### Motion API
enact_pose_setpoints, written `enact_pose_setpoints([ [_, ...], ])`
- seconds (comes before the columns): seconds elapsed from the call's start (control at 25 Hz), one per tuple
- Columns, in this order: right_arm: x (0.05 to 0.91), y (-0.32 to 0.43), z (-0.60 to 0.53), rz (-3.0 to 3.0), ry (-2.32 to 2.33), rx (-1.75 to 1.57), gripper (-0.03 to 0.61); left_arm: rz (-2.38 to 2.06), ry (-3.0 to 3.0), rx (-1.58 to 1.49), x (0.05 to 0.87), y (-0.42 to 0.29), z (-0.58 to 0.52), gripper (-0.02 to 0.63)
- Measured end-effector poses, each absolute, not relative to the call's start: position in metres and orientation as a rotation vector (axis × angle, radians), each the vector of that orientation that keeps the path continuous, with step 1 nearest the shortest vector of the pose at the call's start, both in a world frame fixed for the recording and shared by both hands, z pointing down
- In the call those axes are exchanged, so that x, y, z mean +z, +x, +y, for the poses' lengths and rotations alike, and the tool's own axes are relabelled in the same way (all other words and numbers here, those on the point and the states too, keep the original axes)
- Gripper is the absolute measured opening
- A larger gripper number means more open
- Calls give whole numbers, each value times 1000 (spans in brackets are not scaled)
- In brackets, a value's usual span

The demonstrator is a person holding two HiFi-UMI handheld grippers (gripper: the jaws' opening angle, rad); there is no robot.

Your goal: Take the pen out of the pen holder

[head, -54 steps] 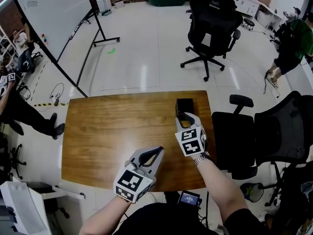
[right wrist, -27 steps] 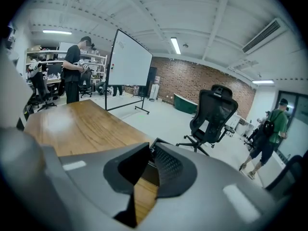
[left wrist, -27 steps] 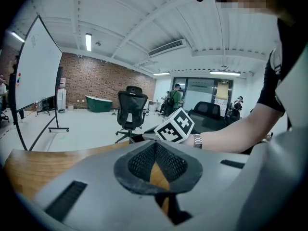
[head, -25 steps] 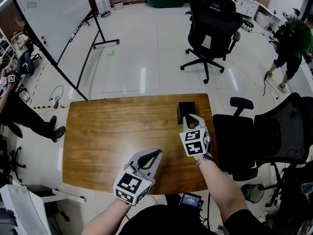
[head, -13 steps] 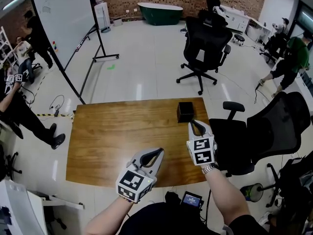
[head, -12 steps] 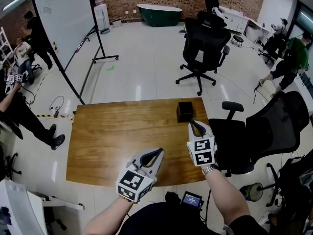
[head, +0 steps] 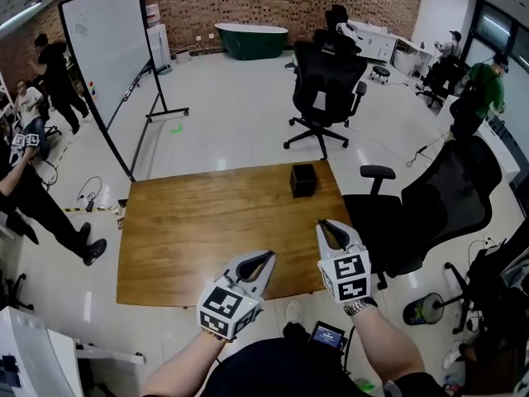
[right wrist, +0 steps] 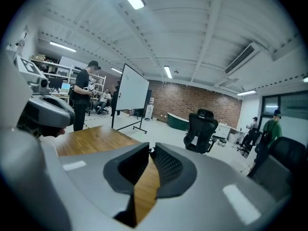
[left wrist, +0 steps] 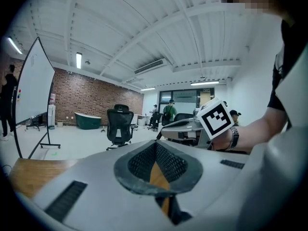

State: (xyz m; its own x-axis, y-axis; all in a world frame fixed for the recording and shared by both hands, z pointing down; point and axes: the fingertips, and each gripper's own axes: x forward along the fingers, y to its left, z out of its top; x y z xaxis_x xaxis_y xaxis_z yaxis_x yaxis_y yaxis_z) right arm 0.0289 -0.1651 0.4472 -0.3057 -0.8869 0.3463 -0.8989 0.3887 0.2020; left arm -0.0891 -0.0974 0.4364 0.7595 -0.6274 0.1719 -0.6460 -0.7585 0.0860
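A small black pen holder stands near the far right edge of the wooden table. No pen sticks out of it. My right gripper hangs over the near right edge of the table, well short of the holder. In the right gripper view its jaws are closed on a small dark thing at the very tips, which I take for the pen; only that end shows. My left gripper hovers over the near table edge, shut and empty.
A black office chair stands close to the table's right side. Another chair is on the floor beyond the table. A whiteboard stands at the far left. People stand at the left and the right.
Both grippers have drawn back from the pen holder to the near table edge, the right one farther. The head view now takes in more of the room.
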Motion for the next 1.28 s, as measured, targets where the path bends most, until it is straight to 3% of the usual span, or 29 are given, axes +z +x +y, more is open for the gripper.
enact_pose_setpoints([
  [1.28, 430, 72, -54, -2429, 1421, 115, 38, -1060, 2771, 170, 426, -12, -60, 5],
])
